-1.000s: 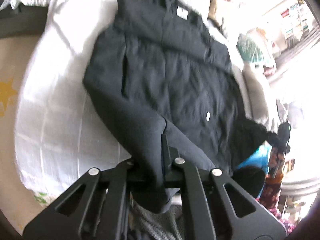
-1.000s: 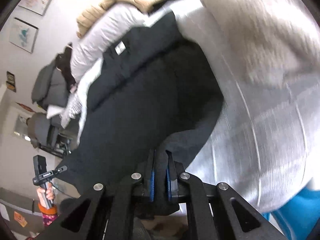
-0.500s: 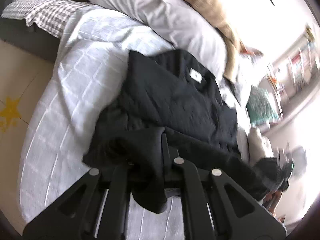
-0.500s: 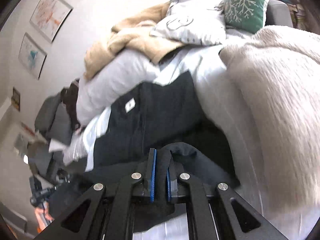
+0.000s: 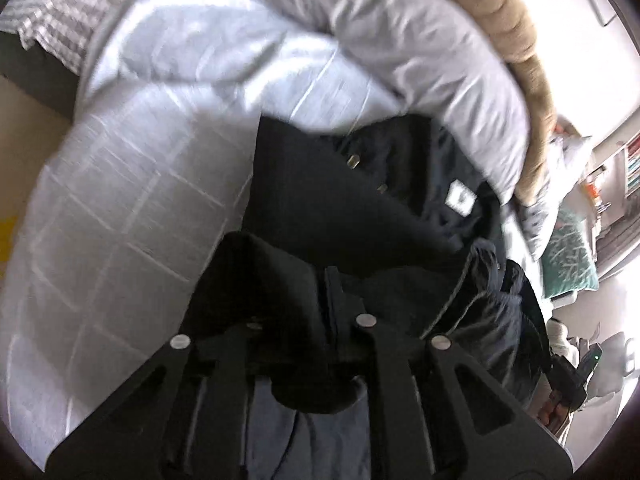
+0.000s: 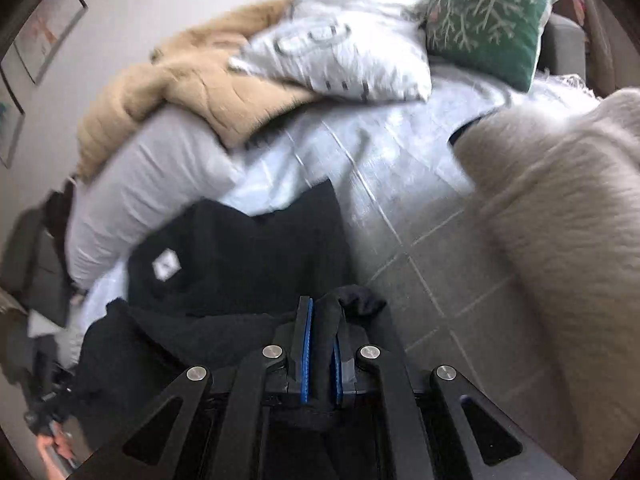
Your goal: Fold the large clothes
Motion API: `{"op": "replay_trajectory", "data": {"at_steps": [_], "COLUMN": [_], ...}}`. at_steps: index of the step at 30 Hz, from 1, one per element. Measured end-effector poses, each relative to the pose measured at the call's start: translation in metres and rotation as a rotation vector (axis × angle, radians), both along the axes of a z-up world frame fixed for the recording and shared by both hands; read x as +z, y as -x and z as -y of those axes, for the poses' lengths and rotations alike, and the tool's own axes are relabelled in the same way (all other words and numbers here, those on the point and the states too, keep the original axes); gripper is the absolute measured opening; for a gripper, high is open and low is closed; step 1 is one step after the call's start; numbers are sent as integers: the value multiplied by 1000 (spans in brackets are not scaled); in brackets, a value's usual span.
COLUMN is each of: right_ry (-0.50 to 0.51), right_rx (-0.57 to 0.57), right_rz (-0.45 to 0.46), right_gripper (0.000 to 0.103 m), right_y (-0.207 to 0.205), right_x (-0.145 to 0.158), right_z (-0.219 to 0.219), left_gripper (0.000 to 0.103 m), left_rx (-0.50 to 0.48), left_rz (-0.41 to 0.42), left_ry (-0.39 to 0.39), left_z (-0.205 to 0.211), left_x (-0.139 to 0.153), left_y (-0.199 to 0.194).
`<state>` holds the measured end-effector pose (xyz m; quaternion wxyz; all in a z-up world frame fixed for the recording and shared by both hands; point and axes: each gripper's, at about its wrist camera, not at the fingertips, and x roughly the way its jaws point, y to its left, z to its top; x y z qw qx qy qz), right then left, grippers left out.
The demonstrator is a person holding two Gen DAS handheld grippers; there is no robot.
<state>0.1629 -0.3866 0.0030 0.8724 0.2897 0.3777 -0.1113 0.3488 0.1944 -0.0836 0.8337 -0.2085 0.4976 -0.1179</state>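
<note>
A black jacket (image 5: 360,200) lies on the bed, its collar with a white label (image 5: 460,199) toward the pillows. Its lower part is doubled up over the upper part. My left gripper (image 5: 308,280) has a fold of the black cloth draped over and between its fingers, and its jaws are opening. In the right wrist view the jacket (image 6: 240,256) fills the lower left, label (image 6: 165,266) showing. My right gripper (image 6: 322,308) is shut, with a bunch of the jacket's edge pinched between its blue pads.
The bed has a pale checked cover (image 5: 120,200). Behind the jacket lie a grey pillow (image 5: 400,40) and a beige fleece blanket (image 6: 180,80). A white pillow (image 6: 340,48) and a green cushion (image 6: 488,20) sit further back. A cream fluffy blanket (image 6: 560,220) is heaped at the right.
Both grippers have carried the jacket's lower edge across the bed toward the collar, doubling the jacket over. The pillows have come into view.
</note>
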Motion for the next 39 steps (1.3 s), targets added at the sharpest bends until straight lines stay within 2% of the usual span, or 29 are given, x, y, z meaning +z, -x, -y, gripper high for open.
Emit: {"op": "replay_trajectory", "data": {"at_steps": [4,7,8,9,12,13,15,16,18,20,22,25,26,28,30,31,32,33,35,39], "right_ry": [-42,-102,-130,-148,-200,-206,-182,-160,-140,-118,-69,59,133,253,326,340,344,347,378,582], "right_rx": [-21,-22,-22,-20,10,12,-10,-22,-15,-7,16,51,64,84,113,133,141,141,135,72], "right_rz": [-49,-41,-40,-36,-3,12,64,103,152,157,135,52,5,-65,-107,-120,-124,-121,-105,-21], "right_gripper": [13,15,18,20,33,51,76,79,79,80,80,80,80,77,63,52,30,16,8,7], "right_y": [-15,-15,-14,-13,-3,2,14,22,32,34,28,6,-7,-26,-41,-49,-54,-58,-57,-41], "right_x": [-38,-44,-42,-40,-22,-14,4,14,29,35,35,21,13,0,-12,-19,-24,-28,-27,-2], "right_z": [9,17,20,22,24,25,27,28,29,28,22,8,3,-6,-13,-16,-18,-21,-27,-41], "left_gripper": [19,31,42,59,79,81,82,82,82,82,82,82,82,69,47,37,17,9,7,6], "left_rx": [-31,-38,-40,-41,-25,-26,-39,-43,-48,-59,-70,-88,-99,-134,-149,-139,-119,-82,-27,61], "left_rz": [-28,-64,-75,-75,-2,23,54,60,75,90,104,116,117,137,142,143,148,169,232,419], "left_ry": [50,152,189,209,212,206,180,161,88,-5,-83,-195,-225,-256,-251,-237,-236,-246,-243,-219], "left_z": [-3,-16,-21,-25,-39,-42,-48,-50,-50,-48,-45,-34,-28,-15,-5,-1,1,3,4,-2], "left_x": [-13,-11,-8,-3,24,32,44,47,48,43,35,18,11,1,-5,-7,-5,-1,13,58], "left_y": [-7,-6,-5,-2,10,14,21,23,26,25,20,4,-3,-17,-30,-35,-37,-36,-26,-2]}}
